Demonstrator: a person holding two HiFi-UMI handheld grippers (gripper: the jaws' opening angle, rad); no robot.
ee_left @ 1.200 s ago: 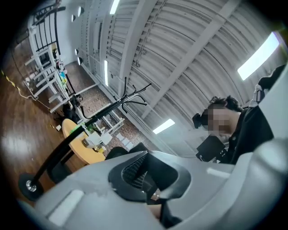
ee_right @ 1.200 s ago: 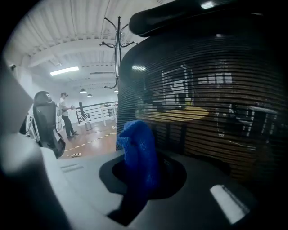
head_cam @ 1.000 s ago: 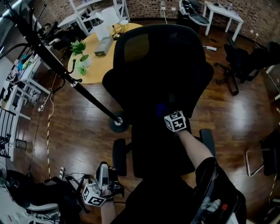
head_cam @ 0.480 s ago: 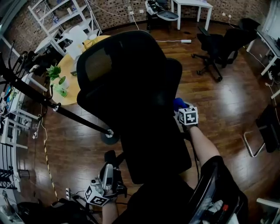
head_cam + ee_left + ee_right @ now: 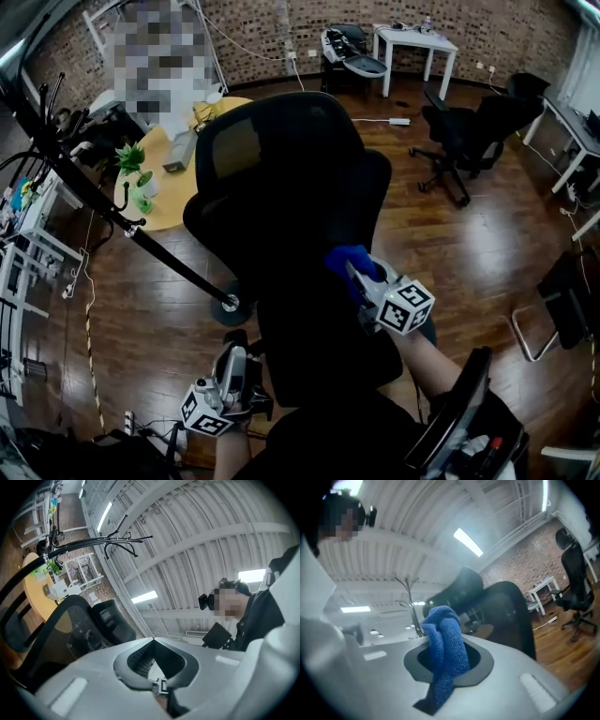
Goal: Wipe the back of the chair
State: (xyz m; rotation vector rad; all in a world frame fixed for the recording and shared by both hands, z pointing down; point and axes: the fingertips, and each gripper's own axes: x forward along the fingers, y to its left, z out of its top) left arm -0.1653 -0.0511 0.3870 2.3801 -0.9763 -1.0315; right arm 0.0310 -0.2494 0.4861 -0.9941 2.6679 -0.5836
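Observation:
The black mesh-backed office chair stands right in front of me, its back toward me. My right gripper is shut on a bunched blue cloth, near the lower right part of the backrest. In the right gripper view the blue cloth sticks up between the jaws of the right gripper, which points upward, and the chair lies off to the right, apart from the cloth. My left gripper hangs low at the chair's left, holding nothing. The left gripper view shows the left gripper with its jaws together and the chair at left.
A black coat-stand pole slants across the floor to its round base beside the chair. A round wooden table with a potted plant is behind left. Other black chairs and a white table stand at the back right.
My right gripper has come away from the backrest's right edge, down and toward me, and the blue cloth now shows. My head view has shifted. The left gripper stays low.

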